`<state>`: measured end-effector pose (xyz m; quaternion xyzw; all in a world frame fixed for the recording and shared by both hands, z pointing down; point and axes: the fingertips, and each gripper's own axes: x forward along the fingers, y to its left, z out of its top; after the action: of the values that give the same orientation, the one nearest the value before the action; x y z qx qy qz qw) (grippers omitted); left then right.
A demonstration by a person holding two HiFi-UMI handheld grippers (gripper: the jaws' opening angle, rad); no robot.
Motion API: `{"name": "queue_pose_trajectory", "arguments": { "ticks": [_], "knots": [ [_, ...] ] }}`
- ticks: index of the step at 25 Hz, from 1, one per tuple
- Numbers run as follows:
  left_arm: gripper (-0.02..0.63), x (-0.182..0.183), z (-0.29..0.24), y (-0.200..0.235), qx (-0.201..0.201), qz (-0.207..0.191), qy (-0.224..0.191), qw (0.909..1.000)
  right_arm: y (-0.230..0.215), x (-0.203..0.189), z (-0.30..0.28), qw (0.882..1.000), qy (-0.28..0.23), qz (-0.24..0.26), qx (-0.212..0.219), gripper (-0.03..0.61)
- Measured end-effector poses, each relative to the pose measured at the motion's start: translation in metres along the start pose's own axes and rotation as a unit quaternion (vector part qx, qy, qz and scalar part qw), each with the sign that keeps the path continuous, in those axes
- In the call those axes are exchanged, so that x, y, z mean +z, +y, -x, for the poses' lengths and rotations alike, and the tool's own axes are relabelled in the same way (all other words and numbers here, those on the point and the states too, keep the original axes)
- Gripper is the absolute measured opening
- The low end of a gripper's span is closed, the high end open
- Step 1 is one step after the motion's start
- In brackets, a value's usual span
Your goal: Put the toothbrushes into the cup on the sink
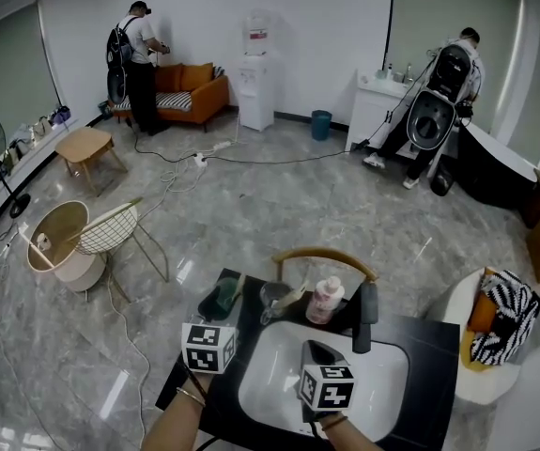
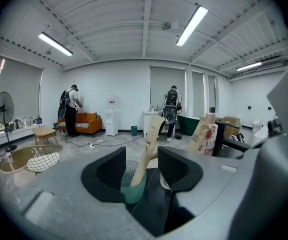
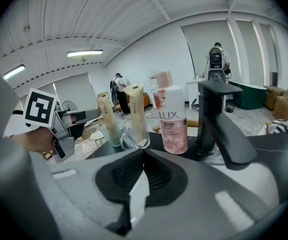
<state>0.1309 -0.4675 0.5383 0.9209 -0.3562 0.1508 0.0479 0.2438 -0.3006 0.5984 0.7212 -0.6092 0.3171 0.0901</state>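
Where the brushes stand: one wrapped brush (image 2: 151,141) leans in the green cup (image 2: 132,189); a second brush (image 3: 135,109) leans in the glass (image 3: 133,136) just beside it.
Left tongs (image 2: 142,160): apart, one jaw either side of the first brush, pads clear of it. Judged a release, with the cup wall propping the brush.
Right tongs (image 3: 142,156): together, empty, held over the sink (image 1: 382,374), out of the way.
Edges: both cups sit at the far side of the surface (image 1: 436,346); bottle (image 3: 173,119) and tap (image 3: 219,119) crowd the right.
Room: open toward the person, so a straight withdrawal is advised.
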Motion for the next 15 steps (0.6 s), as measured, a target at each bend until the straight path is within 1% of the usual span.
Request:
{"name": "queue_pose_trajectory", "arguments": {
  "ticks": [4, 11, 15],
  "knots": [
    [0.187, -0.001, 0.011, -0.004, 0.002, -0.002, -0.006, 1.0000, 0.000, 0.000, 0.006, 1.000, -0.004, -0.003, 0.000, 0.004],
    [0.187, 0.000, 0.040, -0.008, 0.012, 0.018, -0.017, 0.9996, 0.003, 0.007, 0.022, 1.000, -0.019, 0.002, 0.001, 0.003],
    [0.187, 0.005, 0.062, -0.014, 0.014, 0.027, -0.032, 0.9990, 0.008, 0.011, 0.030, 1.000, -0.027, 0.007, 0.004, 0.005]
  ]
}}
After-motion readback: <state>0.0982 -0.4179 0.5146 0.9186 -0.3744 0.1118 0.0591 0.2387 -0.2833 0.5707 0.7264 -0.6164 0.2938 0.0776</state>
